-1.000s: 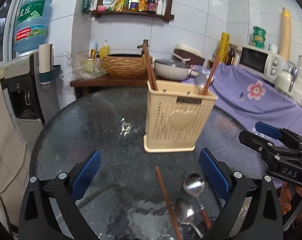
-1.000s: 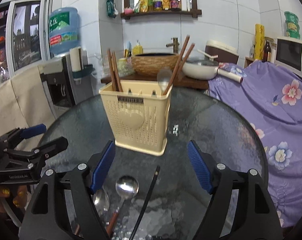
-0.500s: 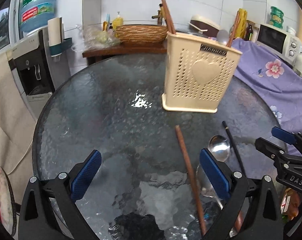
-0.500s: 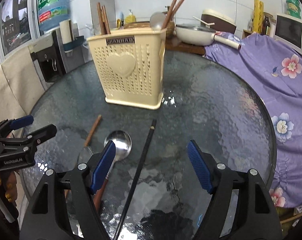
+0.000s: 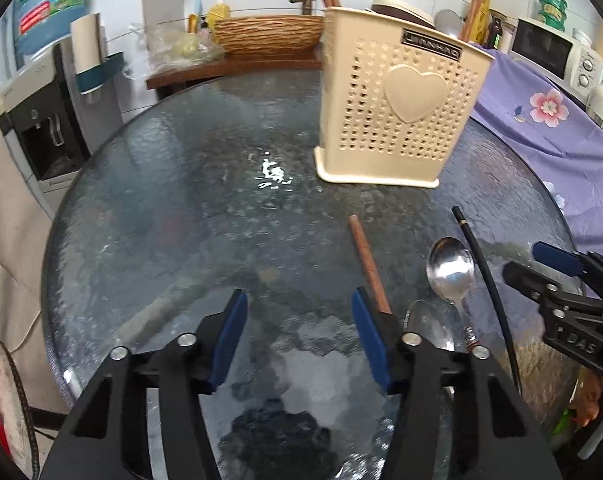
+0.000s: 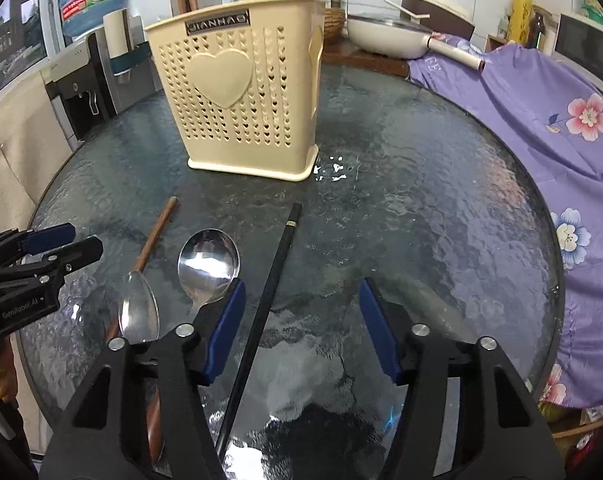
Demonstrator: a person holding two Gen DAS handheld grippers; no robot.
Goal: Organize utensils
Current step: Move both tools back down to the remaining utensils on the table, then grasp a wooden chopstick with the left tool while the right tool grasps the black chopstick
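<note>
Left gripper [image 5: 299,334] closing, jaws apart over bare glass, brown chopstick [image 5: 368,262] just outside. Right gripper [image 6: 301,328] closing, apart, black chopstick [image 6: 270,280] between, untouched.

A nameplate [image 6: 217,23] reading "JIANHAO" is sitting atop the cream utensil holder [image 6: 245,96]; left of the holder, the left gripper [image 6: 47,250] is showing "GenRobot.AI".

Both views dropped closer to the glass table [image 5: 149,208] and pitched down; shelf and upper wall gone from frame. Left gripper [image 5: 299,340] jaws just narrowed from wide to roughly half, nothing between pads, brown chopstick [image 5: 367,260] just outside right pad. Right gripper [image 6: 301,326] jaws also closing, black chopstick [image 6: 275,276] now between them, untouched. Utensil holder [image 6: 237,96] looms larger. Spoons [image 6: 208,262] now fully visible.
</note>
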